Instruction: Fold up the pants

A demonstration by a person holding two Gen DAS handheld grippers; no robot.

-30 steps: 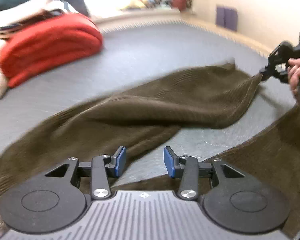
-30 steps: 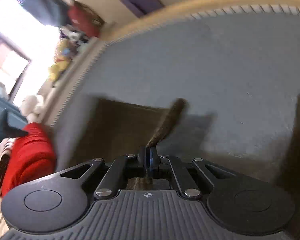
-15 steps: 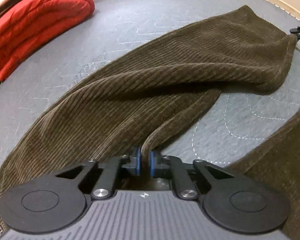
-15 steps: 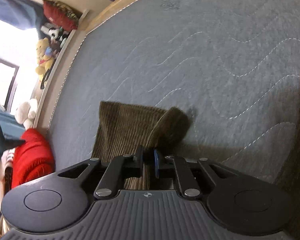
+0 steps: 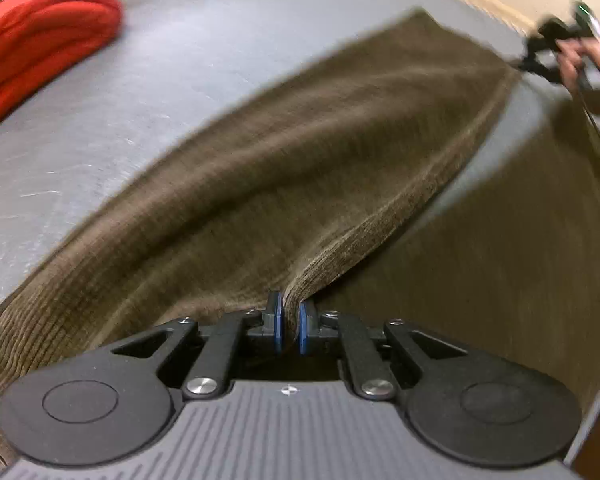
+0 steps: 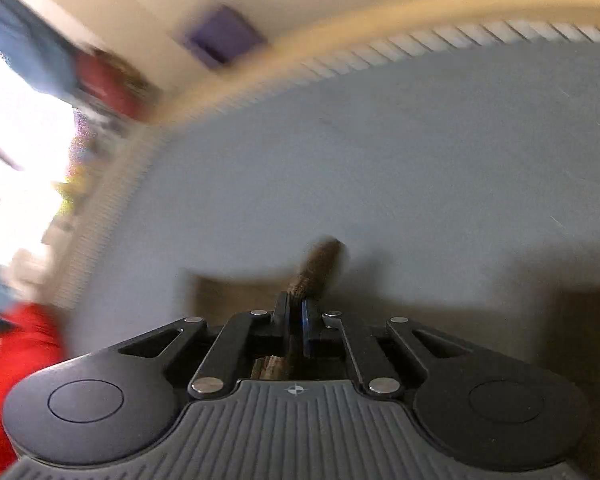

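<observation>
Brown corduroy pants lie across a grey quilted mattress. My left gripper is shut on a fold at one leg's edge, with the cloth pinched between its blue pads. That leg stretches taut to the far right, where a hand holds my right gripper at the hem. In the right wrist view, the jaws of my right gripper are closing tight on a tuft of the brown cloth, which sticks out past the tips. The other leg lies under the lifted one, at the right.
A folded red garment sits at the mattress's far left, also blurred in the right wrist view. The mattress's beige piped edge curves along the back. A bright window and shelf clutter lie beyond it.
My left gripper went from open to shut on the leg's edge and has raised it. The leg now hangs stretched between both grippers. The right wrist view has tilted up and blurred.
</observation>
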